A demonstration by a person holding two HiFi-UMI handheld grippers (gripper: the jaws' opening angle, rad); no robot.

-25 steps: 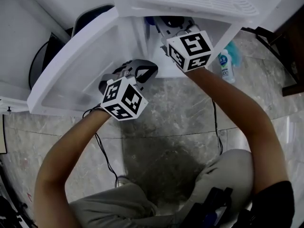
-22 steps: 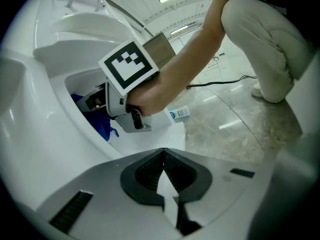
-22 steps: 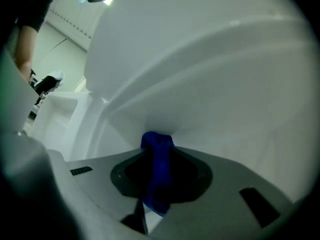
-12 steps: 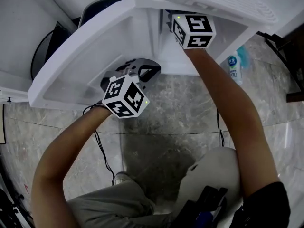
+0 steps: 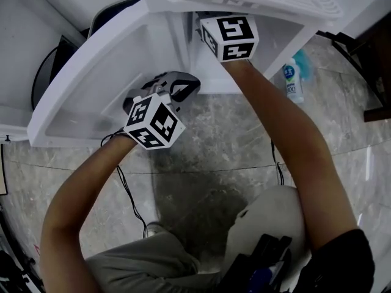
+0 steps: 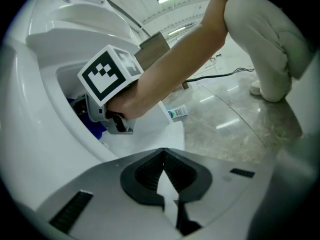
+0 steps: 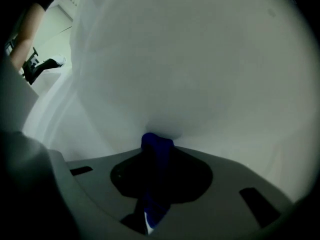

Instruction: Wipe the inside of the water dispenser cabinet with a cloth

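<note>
The white water dispenser cabinet [image 5: 303, 31] stands with its door [image 5: 91, 84] swung out to the left. My right gripper [image 7: 157, 160] is shut on a blue cloth [image 7: 156, 145] and holds it against the white inner wall [image 7: 200, 74] of the cabinet. In the head view only the marker cube [image 5: 229, 36] of that gripper shows; its jaws are hidden inside the cabinet. From the left gripper view I see the right gripper's body [image 6: 111, 121] and the blue cloth [image 6: 92, 128] in the opening. My left gripper [image 5: 183, 88] is shut and rests at the door's inner face, near its edge.
A small bottle with a blue top [image 5: 293, 81] lies on the marble floor to the right of the cabinet. A black cable [image 5: 131, 200] trails over the floor by the person's knees. A dark round object [image 5: 52, 72] sits behind the door at the left.
My right gripper has gone deeper into the cabinet with the cloth, so its cube now sits higher in the head view. The left gripper has stayed at the door.
</note>
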